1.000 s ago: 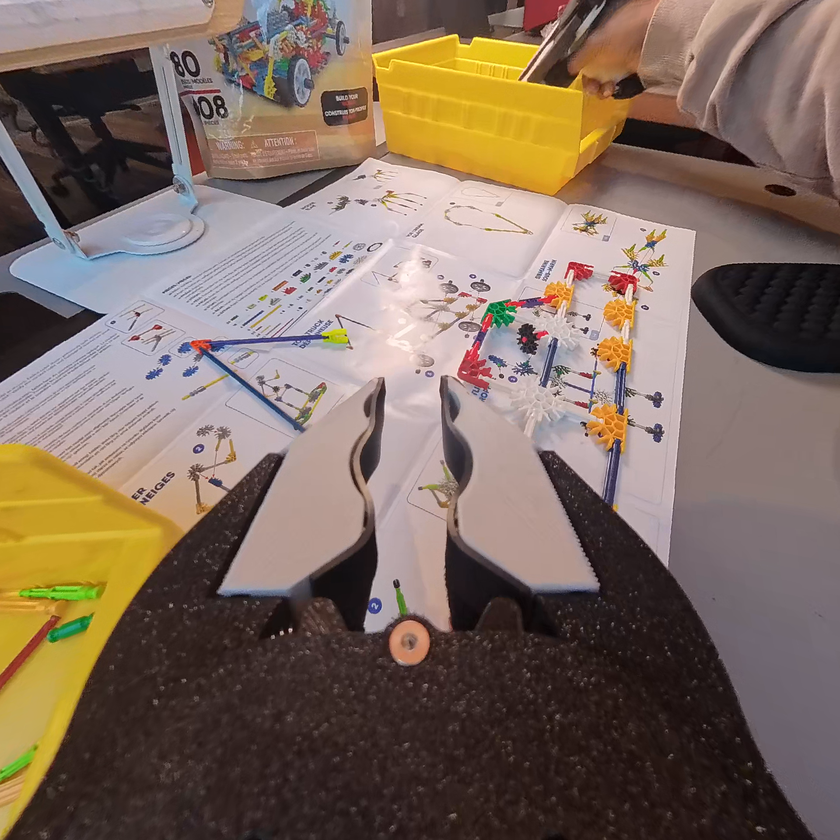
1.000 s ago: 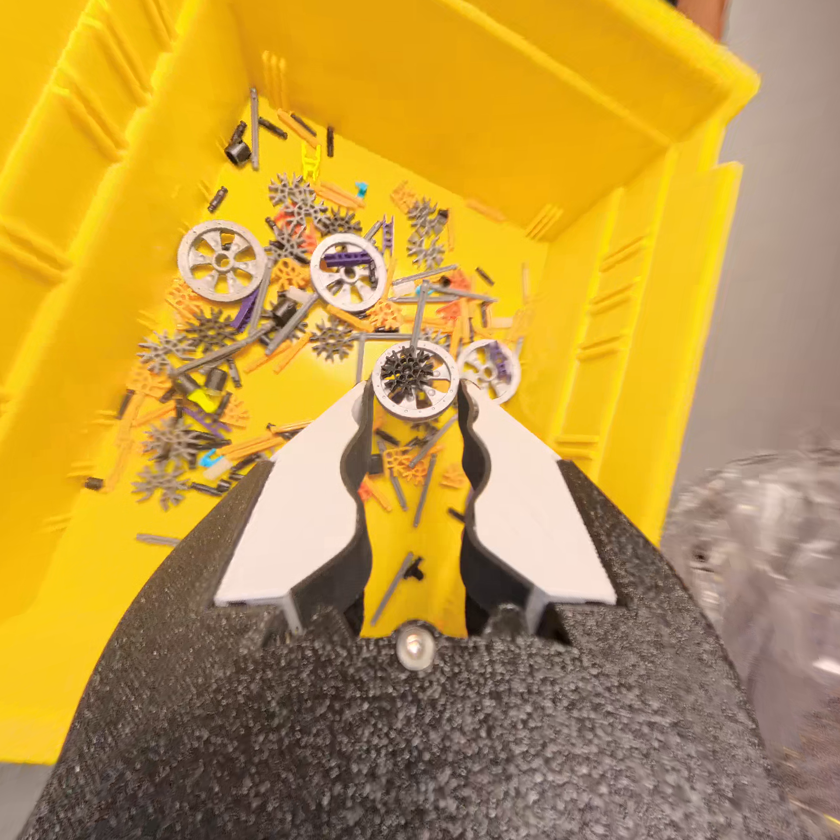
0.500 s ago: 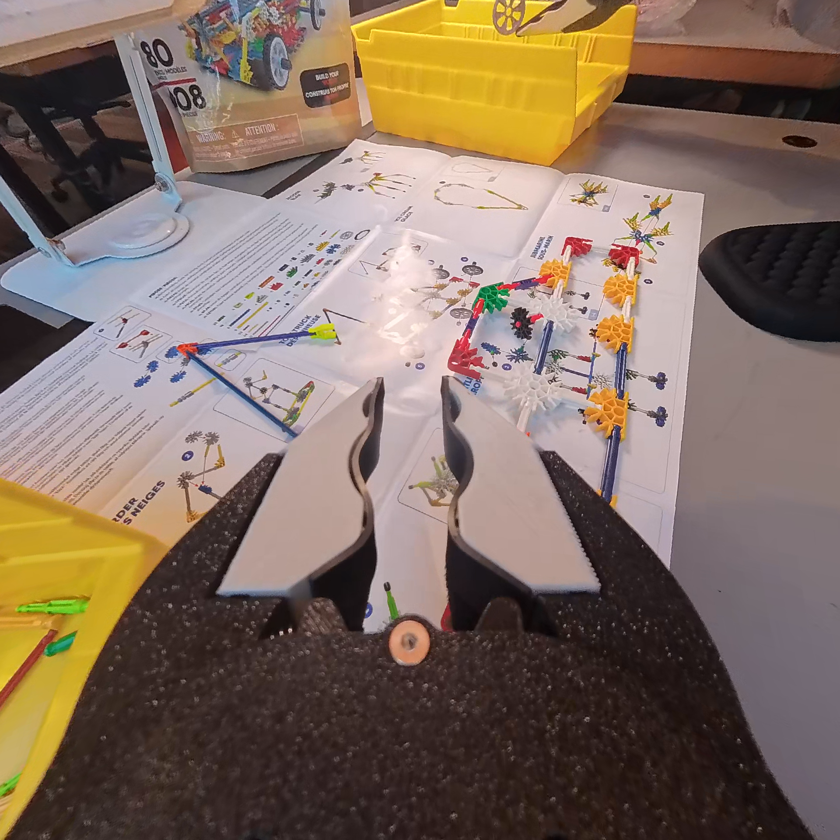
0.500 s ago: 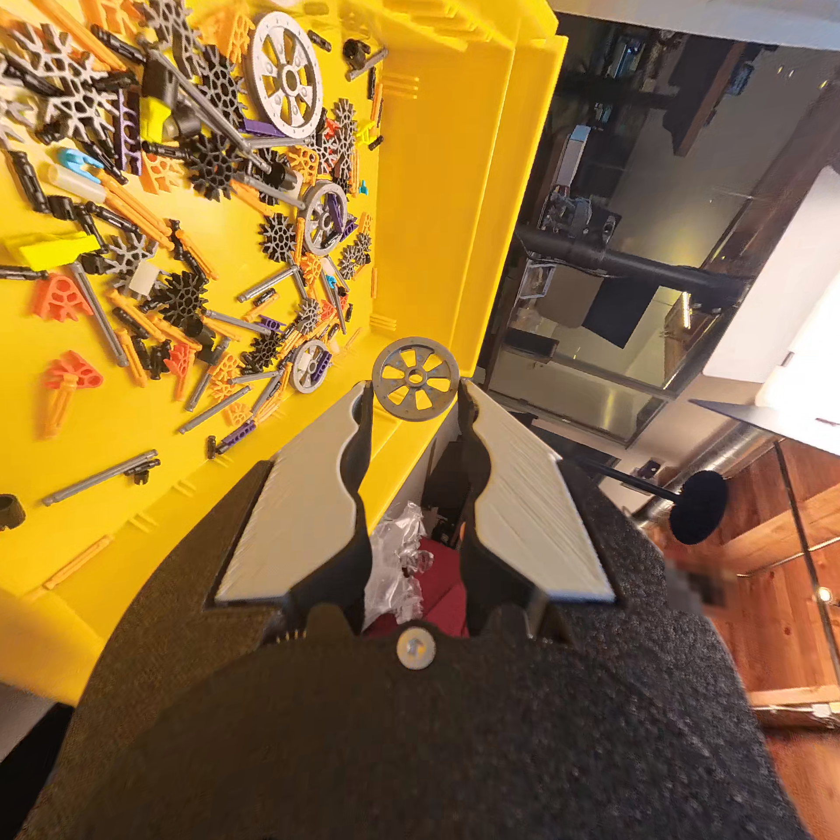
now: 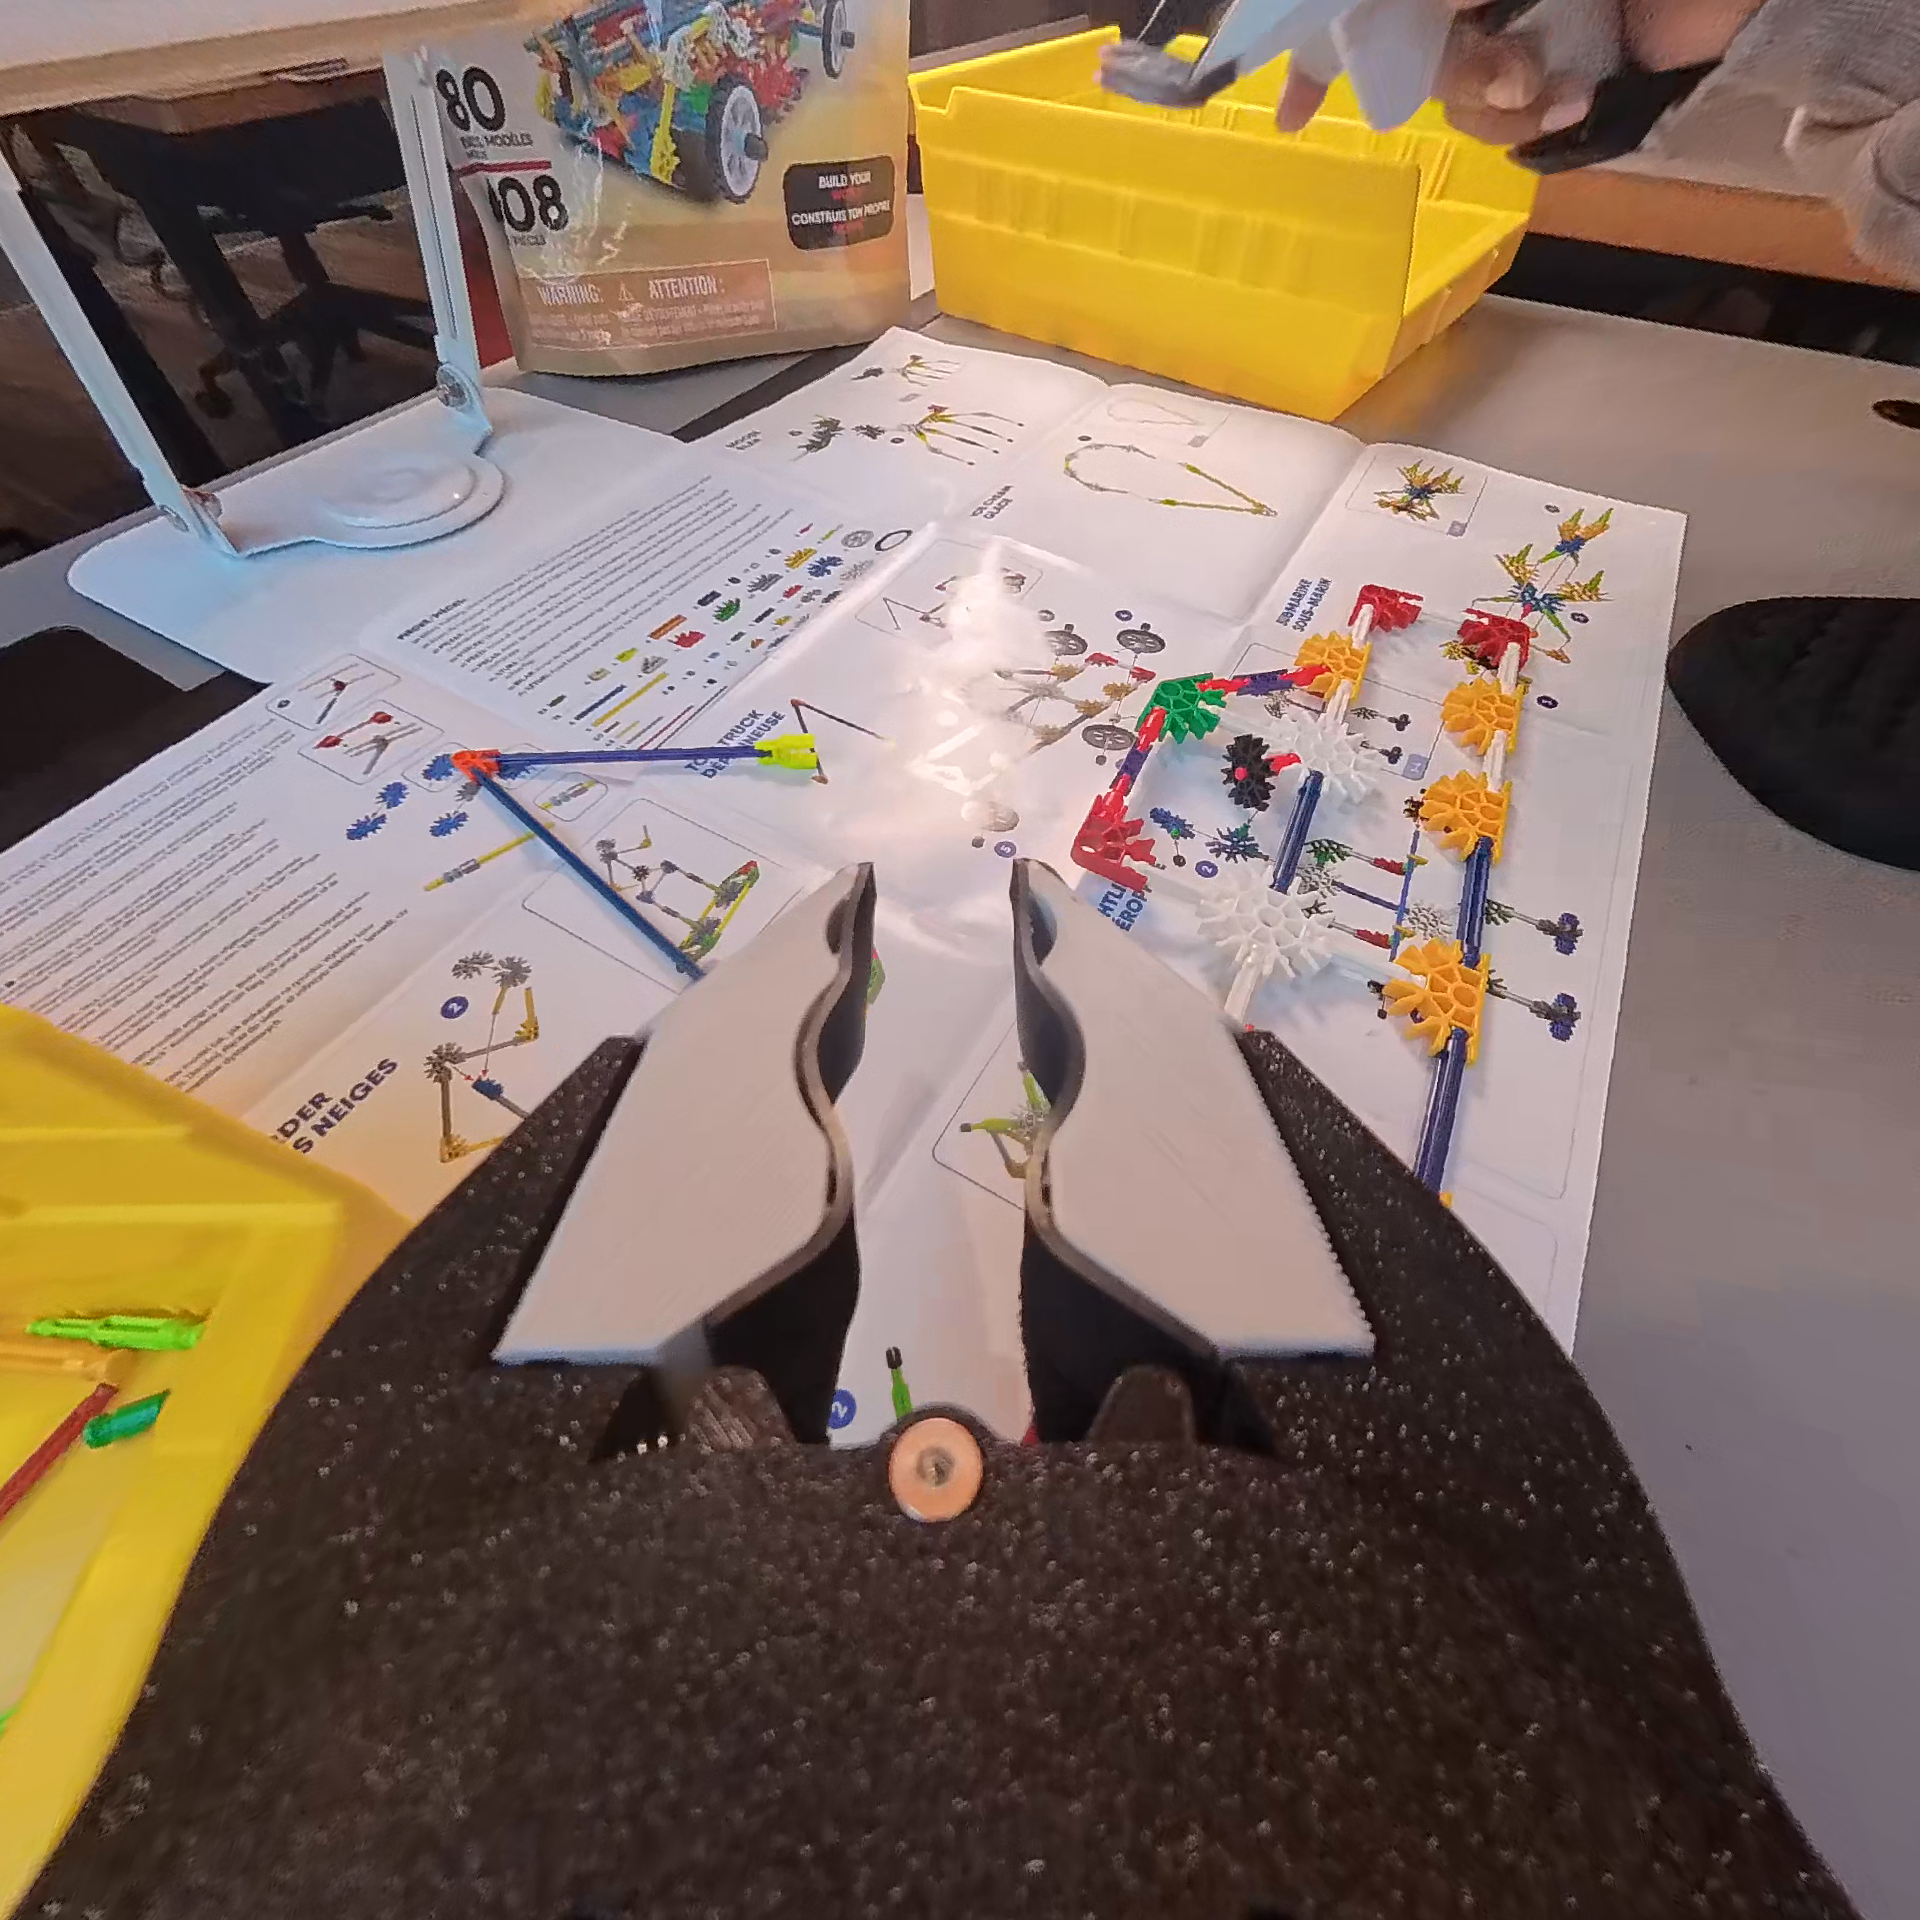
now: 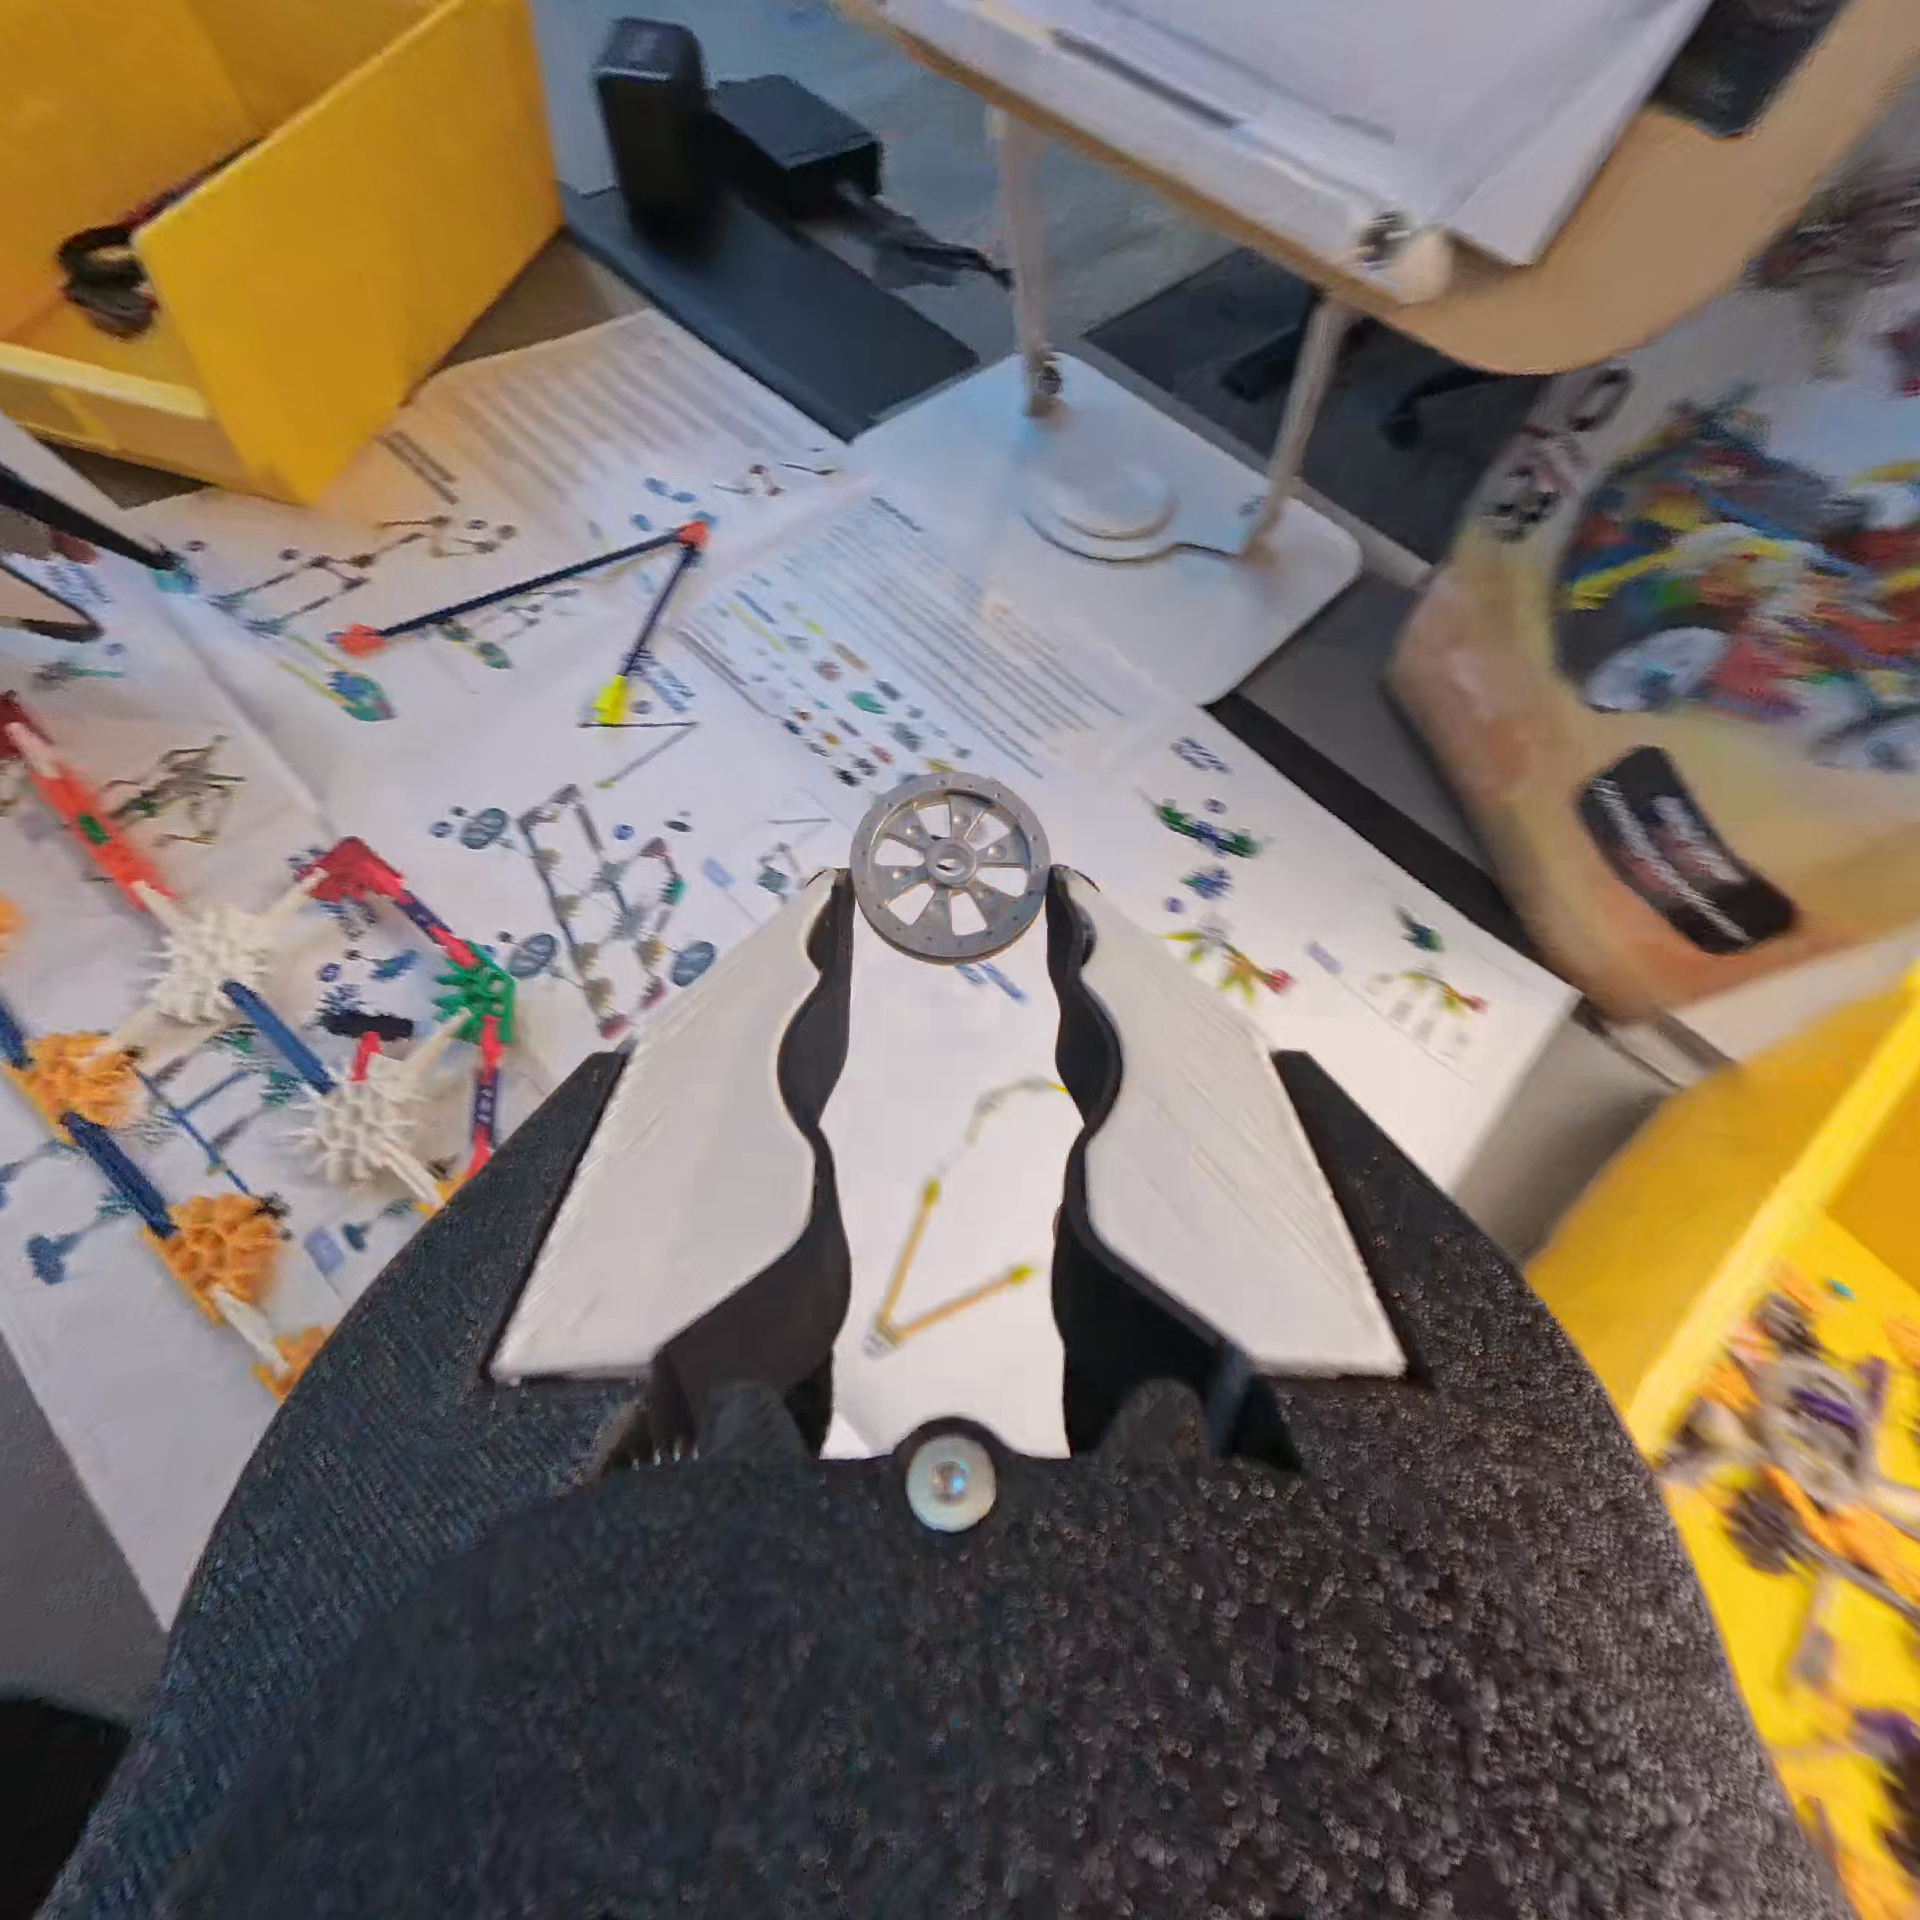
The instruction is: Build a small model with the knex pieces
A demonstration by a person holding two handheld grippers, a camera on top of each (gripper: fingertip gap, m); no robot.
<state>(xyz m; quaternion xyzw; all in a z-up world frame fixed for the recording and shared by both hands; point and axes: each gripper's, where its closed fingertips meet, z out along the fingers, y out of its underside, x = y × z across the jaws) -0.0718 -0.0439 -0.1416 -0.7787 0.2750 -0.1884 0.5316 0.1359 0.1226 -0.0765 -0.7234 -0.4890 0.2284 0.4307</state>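
Observation:
My right gripper is shut on a grey spoked wheel, gripped by its rim at the fingertips and held in the air over the paper instruction sheet. In the left wrist view it shows at the top with the wheel, above the far yellow bin. My left gripper is open and empty, low over the sheet. A flat model of rods and connectors lies on the sheet to its right; it also shows in the right wrist view.
Two blue rods joined in a V lie on the sheet at left. A second yellow bin with rods is near left. A toy bag, a white stand base and a black pad border the sheet.
My right gripper has lifted the grey wheel out of the yellow parts bin and swung it over the instruction sheet. My left gripper has shifted only slightly and stays open.

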